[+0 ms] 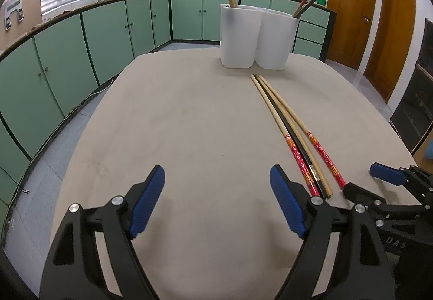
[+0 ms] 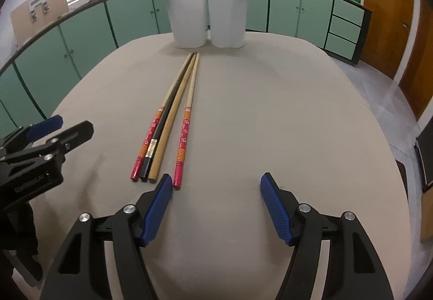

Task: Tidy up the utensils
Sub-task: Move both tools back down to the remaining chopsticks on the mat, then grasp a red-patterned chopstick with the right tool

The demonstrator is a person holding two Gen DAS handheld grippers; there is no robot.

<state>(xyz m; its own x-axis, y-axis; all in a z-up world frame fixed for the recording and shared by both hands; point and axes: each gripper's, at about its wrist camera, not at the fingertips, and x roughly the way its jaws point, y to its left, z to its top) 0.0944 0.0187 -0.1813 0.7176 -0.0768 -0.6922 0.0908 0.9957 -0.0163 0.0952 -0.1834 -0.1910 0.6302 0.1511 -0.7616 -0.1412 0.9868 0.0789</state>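
Note:
Several chopsticks (image 2: 173,107) lie side by side on the beige table (image 2: 270,110): two with red patterned handles, one black, one plain wood. They also show in the left wrist view, chopsticks (image 1: 284,121) to the right of my left gripper (image 1: 216,172), which is open over bare cloth. My right gripper (image 2: 216,178) is open. Its left pad (image 2: 159,205) sits right beside the near end of the rightmost red chopstick (image 2: 184,137). At the far edge stands a white two-compartment holder (image 2: 208,18) with chopsticks upright in both compartments.
Each gripper shows in the other's view: the right gripper (image 1: 362,178) low at the right, the left gripper (image 2: 73,124) at the left. Green cabinets (image 1: 108,37) ring the room beyond the table. Wooden doors (image 1: 351,7) stand at the right.

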